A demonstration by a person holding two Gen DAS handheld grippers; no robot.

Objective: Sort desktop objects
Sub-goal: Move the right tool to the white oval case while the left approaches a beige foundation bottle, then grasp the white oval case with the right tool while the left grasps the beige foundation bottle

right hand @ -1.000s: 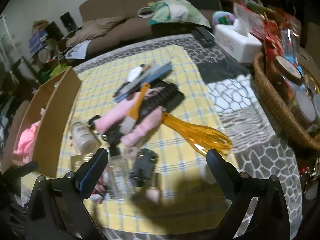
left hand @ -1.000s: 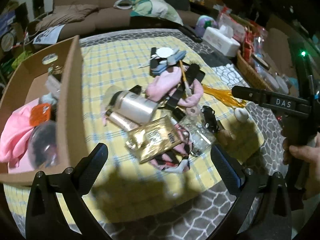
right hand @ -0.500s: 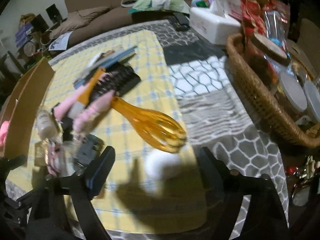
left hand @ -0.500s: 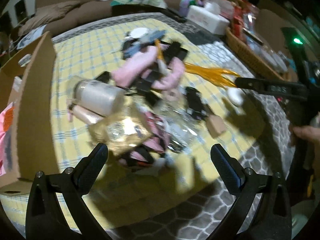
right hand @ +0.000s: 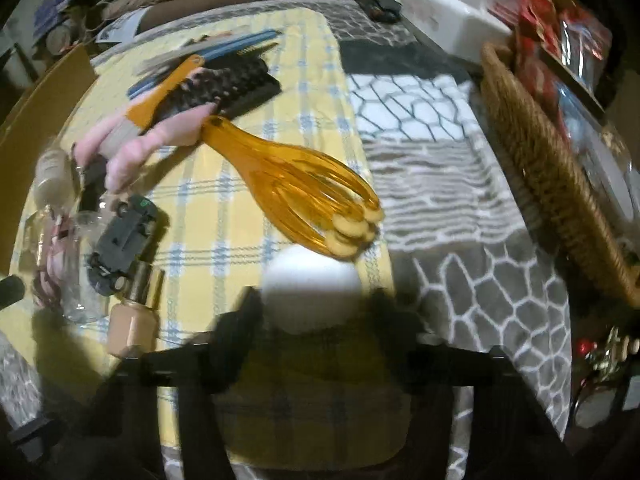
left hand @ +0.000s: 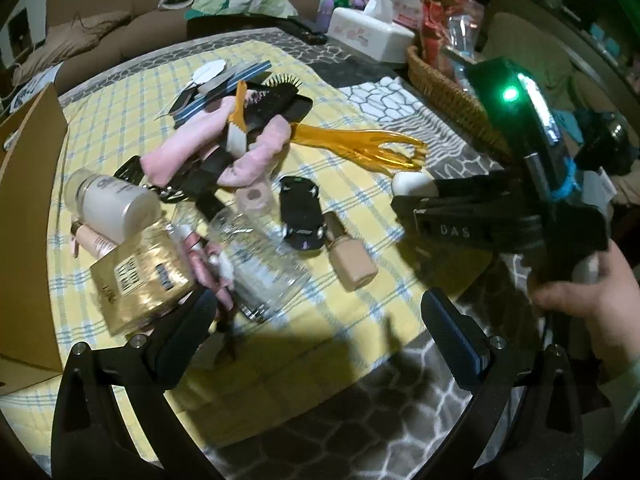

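While the right gripper comes down over the white egg-shaped thing at the near edge of the yellow checked cloth, its jaws have just been closing, and the egg sits right between them. The shot is blurry, so whether the pads actually press on it can't be told. The egg's long axis looks to run roughly across the gripper's line, side to side in the right wrist view; in the left wrist view it lies along the right gripper's fingers, with only its rounded end poking out.

Just beyond the egg lies the orange head massager, handle pointing up-left toward the pile, prongs touching or nearly touching the egg. The foundation bottle lies on its side, cap pointing away from the camera, right next to the black toy car.

Containers: the wicker basket on the right is stuffed with packets and jars, too blurred to name. The cardboard box at the left edge shows only its outer wall, so what's inside can't be seen.

Only the left wrist view shows the person's hand on the right gripper's handle, the green light on it, the gold packet and the white bottle. The left gripper hangs over the pile with its jaws wide apart and nothing between them.
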